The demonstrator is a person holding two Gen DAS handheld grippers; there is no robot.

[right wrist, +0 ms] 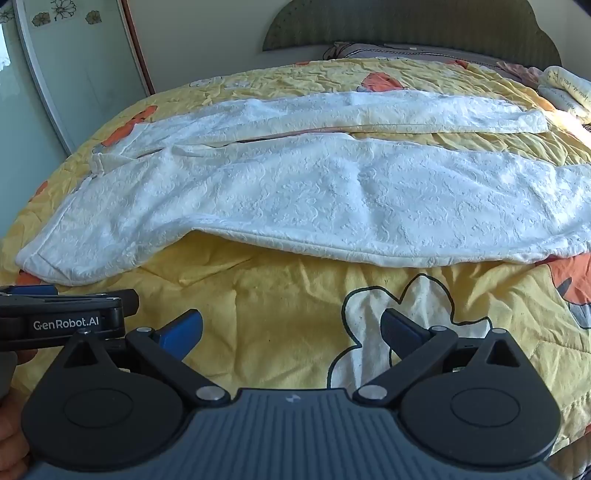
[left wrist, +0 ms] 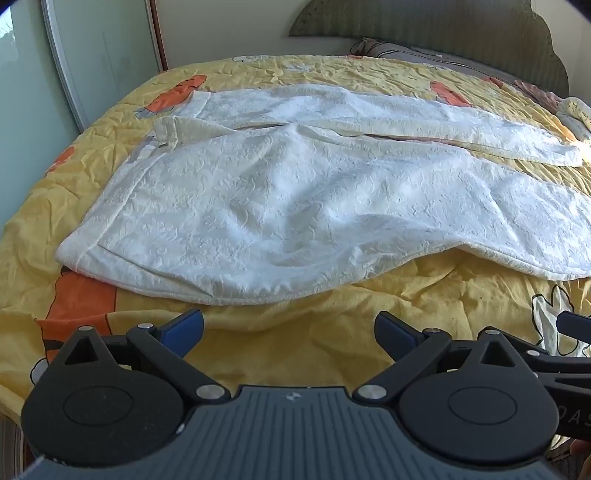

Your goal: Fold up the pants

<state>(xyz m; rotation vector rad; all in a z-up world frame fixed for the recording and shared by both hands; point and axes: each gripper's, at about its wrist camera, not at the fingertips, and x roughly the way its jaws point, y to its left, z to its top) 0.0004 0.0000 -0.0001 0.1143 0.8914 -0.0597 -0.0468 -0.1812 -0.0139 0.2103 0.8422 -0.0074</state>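
White textured pants (left wrist: 295, 199) lie spread flat on a yellow quilt (left wrist: 332, 332), waistband at the left, both legs running right; they also show in the right wrist view (right wrist: 332, 199). The far leg (left wrist: 369, 114) lies apart from the near leg. My left gripper (left wrist: 289, 332) is open and empty, just short of the near edge of the pants. My right gripper (right wrist: 291, 332) is open and empty over the quilt (right wrist: 258, 295), a little short of the near leg. The left gripper's body (right wrist: 62, 321) shows at the left of the right wrist view.
The bed has a green headboard (left wrist: 443, 22) and pillows (left wrist: 406, 51) at the far end. A folded cream cloth (right wrist: 565, 88) lies at the far right. A sliding glass door (left wrist: 44, 74) stands left of the bed.
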